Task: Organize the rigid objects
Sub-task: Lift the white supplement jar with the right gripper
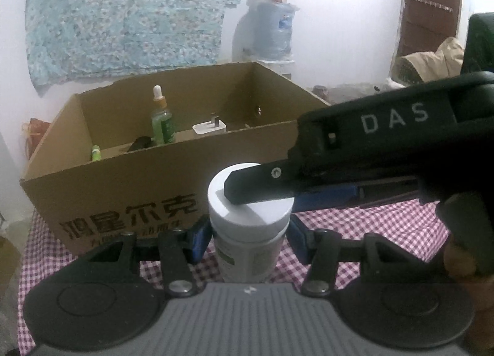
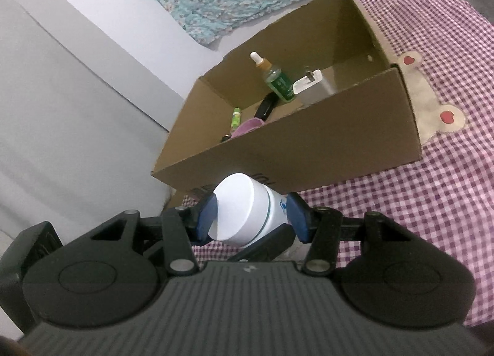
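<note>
A white-capped pill bottle (image 1: 248,220) stands just in front of an open cardboard box (image 1: 123,183). My left gripper (image 1: 249,240) has a blue pad on each side of the bottle's body. My right gripper (image 2: 251,217) is around the same bottle (image 2: 247,212) near its cap, pads on both sides; in the left wrist view its black finger (image 1: 259,184) lies over the cap. Inside the box are a green dropper bottle (image 2: 276,78), a white charger (image 2: 315,86), a black object (image 2: 265,106), a small green tube (image 2: 236,117) and a pink item (image 2: 247,127).
The box sits on a pink checked cloth (image 2: 432,186) with a heart patch (image 2: 444,117). A white wall with a blue floral fabric (image 1: 123,16) is behind. A water jug (image 1: 271,29) and a beige bundle (image 1: 432,60) stand farther back.
</note>
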